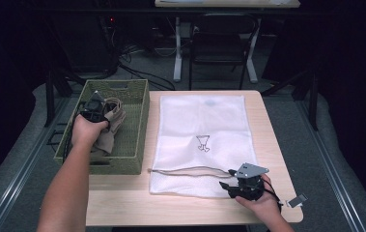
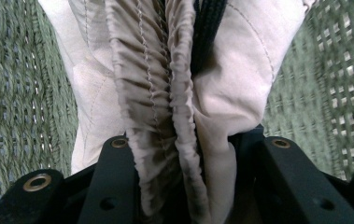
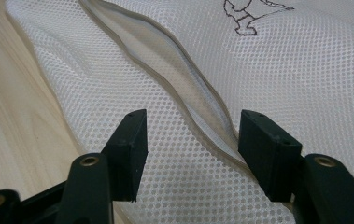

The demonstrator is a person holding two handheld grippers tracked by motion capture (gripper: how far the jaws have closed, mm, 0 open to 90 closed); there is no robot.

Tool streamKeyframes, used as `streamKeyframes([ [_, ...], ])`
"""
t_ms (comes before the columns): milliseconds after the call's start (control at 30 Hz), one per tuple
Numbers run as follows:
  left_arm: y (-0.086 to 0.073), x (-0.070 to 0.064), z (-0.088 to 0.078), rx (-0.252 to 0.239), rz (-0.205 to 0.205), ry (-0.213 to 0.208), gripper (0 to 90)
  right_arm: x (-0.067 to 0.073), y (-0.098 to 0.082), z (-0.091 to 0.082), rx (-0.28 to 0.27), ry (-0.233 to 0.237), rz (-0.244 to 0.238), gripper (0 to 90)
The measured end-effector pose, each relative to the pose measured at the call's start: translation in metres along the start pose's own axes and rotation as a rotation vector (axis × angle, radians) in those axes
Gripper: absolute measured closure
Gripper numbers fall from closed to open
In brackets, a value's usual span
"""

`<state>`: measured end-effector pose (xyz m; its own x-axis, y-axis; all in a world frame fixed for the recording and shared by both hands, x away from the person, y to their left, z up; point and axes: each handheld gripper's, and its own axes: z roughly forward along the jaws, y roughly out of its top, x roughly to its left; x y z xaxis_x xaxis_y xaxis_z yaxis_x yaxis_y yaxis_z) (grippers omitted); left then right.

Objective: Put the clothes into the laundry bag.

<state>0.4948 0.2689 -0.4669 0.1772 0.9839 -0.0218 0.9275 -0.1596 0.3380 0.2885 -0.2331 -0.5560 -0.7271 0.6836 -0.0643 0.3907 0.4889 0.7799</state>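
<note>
- Beige garment (image 2: pixel 165 93) is what I am working with: it hangs bunched between the jaws of my left gripper (image 1: pixel 93 108), inside the green woven basket (image 1: pixel 137 92) at the table's left edge.
- Jaws of that left gripper are clamped on the garment's gathered, stitched band; in the left gripper view the cloth is squeezed into folds between the two black jaws, with a dark strap (image 2: pixel 207 32) running beside it. I hold the thick seam rather than loose cloth, judging it less likely to slip.
- Cloth below the grip droops toward the basket floor (image 1: pixel 104 140), so part of it probably lies there; the basket walls show close on both sides of the left gripper view.
- White mesh laundry bag (image 1: pixel 202 135) lies flat on the wooden table (image 1: pixel 122 203), just right of the basket, with its zipped mouth toward me, so the garment has only a short way to travel.
- My right gripper (image 1: pixel 241 186) rests at the bag's near right corner, jaws apart and holding nothing. In the right gripper view they straddle the zip opening (image 3: pixel 188 93), whose edges gape a little.
- I judge that this hand waits there to pinch one lip of the opening and lift it, so the left one can feed the garment in.
- A small grey tag (image 1: pixel 297 200) lies near the table's right corner.
</note>
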Motion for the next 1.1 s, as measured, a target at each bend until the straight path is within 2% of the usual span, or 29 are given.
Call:
streamKeyframes([
  [400, 0.005, -0.004, -0.024, -0.013, 0.029, 0.002, 62.9, 0.0, 0.0, 0.0, -0.001, 0.0, 0.0, 42.6],
  [733, 0.009, -0.007, -0.041, -0.025, 0.039, -0.01, 63.0, 0.0, 0.0, -0.001, 0.008, -0.002, -0.001, 44.4],
  [1100, 0.013, -0.011, -0.056, -0.018, 0.042, -0.013, 63.0, 0.0, 0.0, -0.001, 0.005, -0.007, -0.01, 45.2],
])
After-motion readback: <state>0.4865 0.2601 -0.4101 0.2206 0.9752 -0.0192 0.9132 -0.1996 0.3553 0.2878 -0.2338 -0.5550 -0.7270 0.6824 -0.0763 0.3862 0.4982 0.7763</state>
